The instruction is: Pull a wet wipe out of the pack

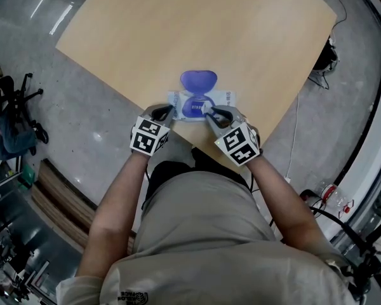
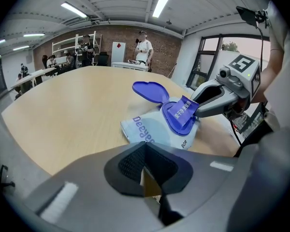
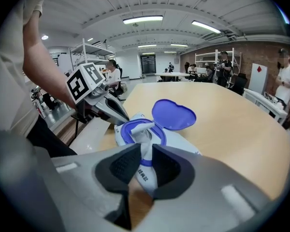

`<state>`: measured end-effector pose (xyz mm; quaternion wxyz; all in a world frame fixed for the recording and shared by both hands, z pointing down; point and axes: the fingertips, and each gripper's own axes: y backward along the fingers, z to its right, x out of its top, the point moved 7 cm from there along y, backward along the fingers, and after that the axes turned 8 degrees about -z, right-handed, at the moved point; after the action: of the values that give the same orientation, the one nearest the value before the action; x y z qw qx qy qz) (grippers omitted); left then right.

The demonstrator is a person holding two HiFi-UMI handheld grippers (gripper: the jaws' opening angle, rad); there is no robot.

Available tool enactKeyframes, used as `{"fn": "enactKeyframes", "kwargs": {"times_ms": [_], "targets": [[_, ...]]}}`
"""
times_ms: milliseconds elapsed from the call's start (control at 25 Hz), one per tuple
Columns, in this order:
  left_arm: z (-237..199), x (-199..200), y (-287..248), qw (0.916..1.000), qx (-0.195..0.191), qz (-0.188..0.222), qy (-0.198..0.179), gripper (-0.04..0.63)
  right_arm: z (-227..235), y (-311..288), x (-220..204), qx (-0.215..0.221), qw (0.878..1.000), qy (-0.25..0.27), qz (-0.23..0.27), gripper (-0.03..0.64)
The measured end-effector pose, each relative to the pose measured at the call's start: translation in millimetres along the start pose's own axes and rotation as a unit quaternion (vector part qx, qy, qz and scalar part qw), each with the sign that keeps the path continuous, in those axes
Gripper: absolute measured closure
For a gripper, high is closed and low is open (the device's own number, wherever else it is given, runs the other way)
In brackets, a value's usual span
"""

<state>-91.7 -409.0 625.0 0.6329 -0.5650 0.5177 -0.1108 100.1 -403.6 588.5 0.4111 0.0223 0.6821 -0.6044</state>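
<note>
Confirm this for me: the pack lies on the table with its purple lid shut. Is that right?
Not quite. The lid is not shut: it is flipped open, as the head view shows. The rest holds: the lid is purple, and the pack lies on the table.

Long ceiling lamps (image 2: 160,5) give bright, even light, so the table (image 1: 178,37) shows only faint, soft shadows. Streaks of glare lie on the grey floor (image 1: 58,19). Both gripper views bulge like a fisheye and darken to black at the corners. Close to the lens, the left gripper (image 2: 144,149) and right gripper (image 3: 145,151) look soft and out of focus, while the window (image 2: 217,57) glows pale
</note>
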Motion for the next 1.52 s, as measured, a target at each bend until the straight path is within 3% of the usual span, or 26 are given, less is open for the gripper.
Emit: {"fn": "enactKeyframes", "kwargs": {"times_ms": [560,1520], "targets": [[-5,2,-2,1.0,-0.004,0.001,0.005,0.589,8,-3,-3,0.006,1.0,-0.025,0.0,0.614],[0,4,-3,1.0,0.006,-0.002,-0.003,0.589,59,49,-26,-0.075,0.991,-0.107,0.03,0.615]]}}
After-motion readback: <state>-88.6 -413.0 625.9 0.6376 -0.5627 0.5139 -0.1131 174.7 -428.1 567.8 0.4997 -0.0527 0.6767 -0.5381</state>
